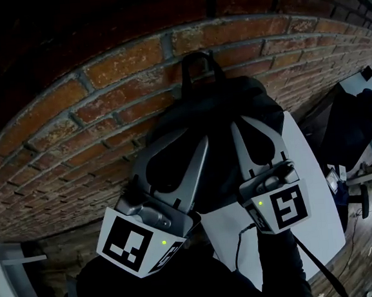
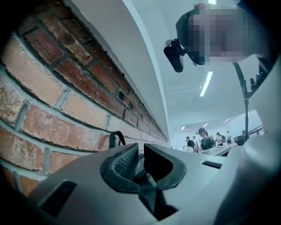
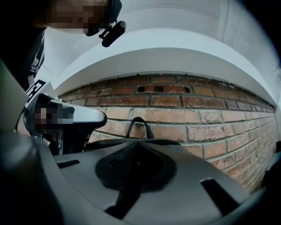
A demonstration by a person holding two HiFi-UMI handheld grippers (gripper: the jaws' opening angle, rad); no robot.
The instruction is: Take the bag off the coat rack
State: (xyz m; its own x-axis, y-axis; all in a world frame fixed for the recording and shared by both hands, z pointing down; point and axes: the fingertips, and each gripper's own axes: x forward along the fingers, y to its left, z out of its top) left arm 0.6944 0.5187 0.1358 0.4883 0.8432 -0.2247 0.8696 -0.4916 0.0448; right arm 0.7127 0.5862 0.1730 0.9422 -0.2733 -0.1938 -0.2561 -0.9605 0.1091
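1. Against the brick wall [image 1: 74, 122] a black bag [image 1: 215, 110] hangs with its top loop [image 1: 198, 63] flat to the bricks. What the loop hangs on does not show.
2. Over the bag's left side in the head view sits the left gripper [image 2: 141, 148]. Its jaws are almost together, with only a thin slit between the pads [image 2: 120, 163]. Something dark lies low in that slit, too unclear to name.
3. Just beside it, over the bag's right side, sits the right gripper [image 3: 135, 147]. Its jaws are pressed together, pad against pad. I cannot tell whether any bag fabric is caught between them.
4. Both grippers point up the wall, and in each gripper view the loop stands just beyond the jaw tips.
5. A white surface [image 1: 309, 185] shows to the right of the bag, partly behind the right gripper. A black cable [image 1: 238, 247] curls down from that gripper's base.
6. Far off in the left gripper view, people [image 2: 204, 138] stand under ceiling lights [image 2: 206, 83].
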